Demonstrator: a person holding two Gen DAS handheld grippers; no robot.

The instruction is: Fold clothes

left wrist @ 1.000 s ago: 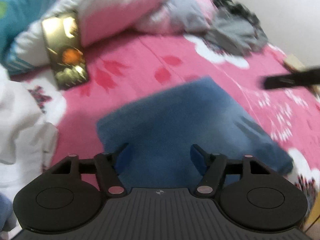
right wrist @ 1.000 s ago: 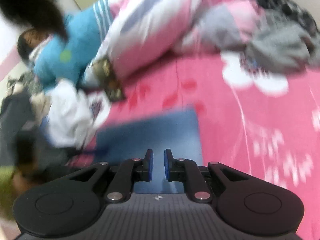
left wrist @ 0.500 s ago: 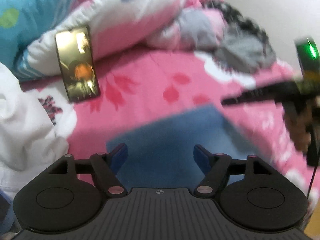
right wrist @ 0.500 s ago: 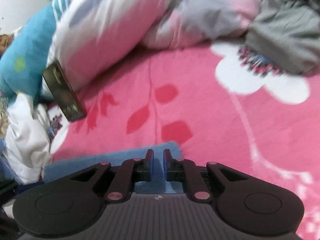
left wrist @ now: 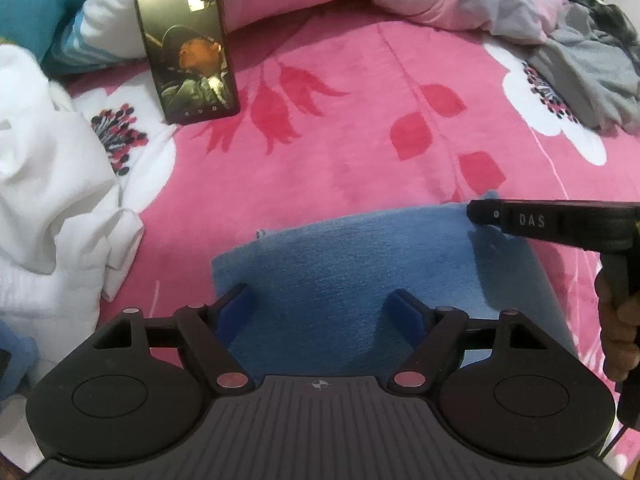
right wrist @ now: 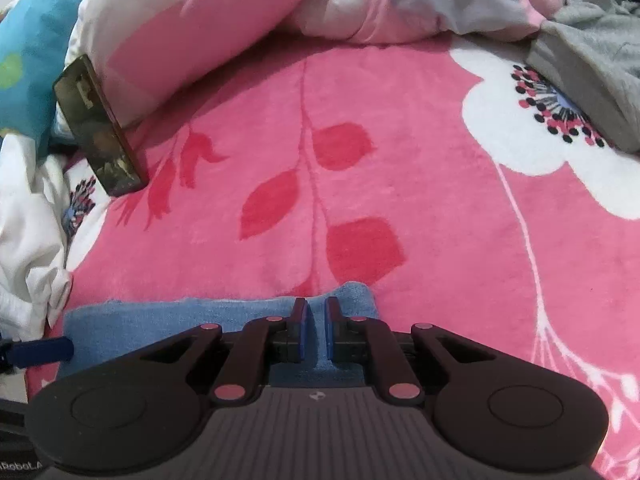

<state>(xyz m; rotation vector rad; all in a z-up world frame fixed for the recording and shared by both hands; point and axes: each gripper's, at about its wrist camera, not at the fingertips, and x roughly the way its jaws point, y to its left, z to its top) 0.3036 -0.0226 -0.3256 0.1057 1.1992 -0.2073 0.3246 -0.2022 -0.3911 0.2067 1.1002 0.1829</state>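
Observation:
A folded blue cloth [left wrist: 340,256] lies flat on the pink flowered blanket [left wrist: 340,152]. My left gripper [left wrist: 320,296] hangs over its near left part; the jaws are opening and nothing is pressed between the pads. My right gripper [right wrist: 316,304] is shut to a thin slit, its tips down at the far right corner of the blue cloth [right wrist: 160,328], which bulges up slightly beside them. I cannot tell whether any fabric is pinched. In the left wrist view the right gripper [left wrist: 520,220] reaches in from the right, held by a hand [left wrist: 616,320].
A phone [left wrist: 188,40] with a lit screen leans on a pink and white pillow [right wrist: 200,20] at the back left. Crumpled white clothes [left wrist: 48,180] lie at the left. A grey garment [left wrist: 588,68] sits at the back right.
My right gripper has come down onto the blue cloth's far right corner. My left gripper has shifted toward the cloth's left side, tilted further down, and its jaws stand wider.

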